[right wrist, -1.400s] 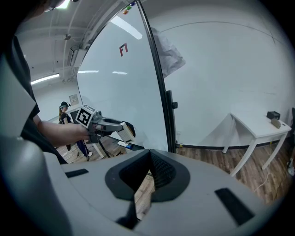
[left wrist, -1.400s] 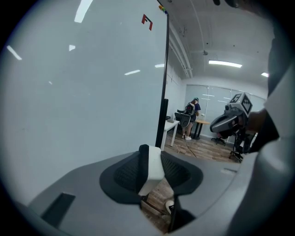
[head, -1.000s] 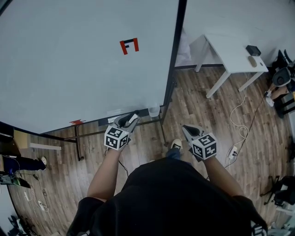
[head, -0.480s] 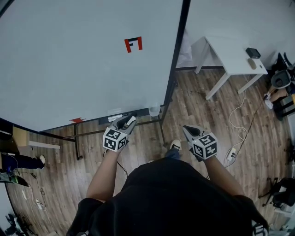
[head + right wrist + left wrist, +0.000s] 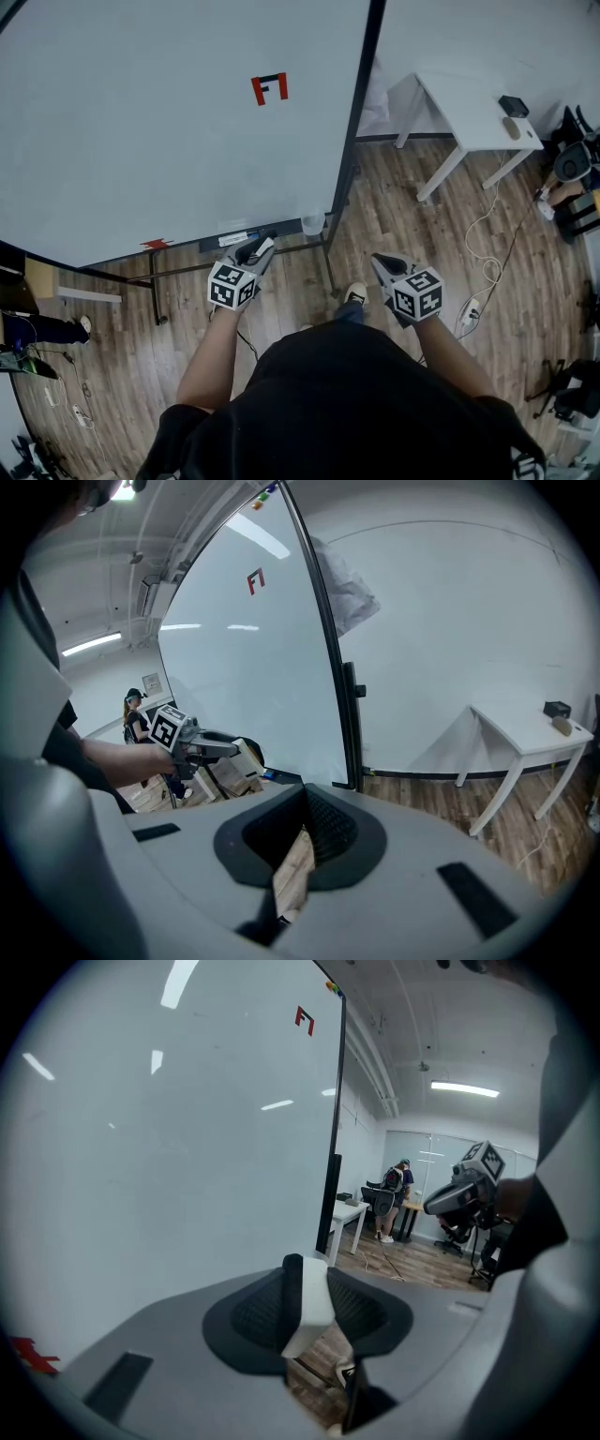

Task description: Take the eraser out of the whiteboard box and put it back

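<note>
Whiteboard (image 5: 141,141) steady, left gripper (image 5: 262,247) barely shifted, eraser (image 5: 314,1299) clamped

You hold two grippers, left gripper (image 5: 265,242) and right gripper (image 5: 378,261); one eraser (image 5: 314,1302); one whiteboard (image 5: 169,131) at eleven o'clock; one table (image 5: 469,108) at two o'clock.
</note>
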`<state>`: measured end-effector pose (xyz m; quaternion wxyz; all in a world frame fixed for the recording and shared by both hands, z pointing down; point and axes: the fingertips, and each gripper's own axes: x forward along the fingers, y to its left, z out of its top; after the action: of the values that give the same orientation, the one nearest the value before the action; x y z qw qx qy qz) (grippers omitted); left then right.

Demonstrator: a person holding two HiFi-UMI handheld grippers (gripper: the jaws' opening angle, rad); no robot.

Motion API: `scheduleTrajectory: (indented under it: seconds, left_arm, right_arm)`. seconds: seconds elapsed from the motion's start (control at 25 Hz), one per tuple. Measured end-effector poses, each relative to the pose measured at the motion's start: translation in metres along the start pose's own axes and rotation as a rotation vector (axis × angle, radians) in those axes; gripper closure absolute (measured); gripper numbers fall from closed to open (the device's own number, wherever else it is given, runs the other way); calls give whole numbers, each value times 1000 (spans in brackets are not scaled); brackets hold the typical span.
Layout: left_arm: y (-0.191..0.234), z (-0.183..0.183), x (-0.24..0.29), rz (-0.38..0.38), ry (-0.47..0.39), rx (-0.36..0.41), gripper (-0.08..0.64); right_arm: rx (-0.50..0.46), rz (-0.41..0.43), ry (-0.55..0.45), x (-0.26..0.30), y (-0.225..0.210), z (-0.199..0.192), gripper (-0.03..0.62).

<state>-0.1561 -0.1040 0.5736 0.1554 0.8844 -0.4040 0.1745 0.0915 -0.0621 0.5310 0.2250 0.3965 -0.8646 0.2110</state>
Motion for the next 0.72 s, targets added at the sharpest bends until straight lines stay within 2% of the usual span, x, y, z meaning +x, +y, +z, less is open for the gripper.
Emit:
scheduleTrajectory:
  seconds: [0.72]
  left_arm:
    - [-9,5,6,-15,0,17,410]
  right_arm:
    - [22,-17,0,-9,-3,-11,598]
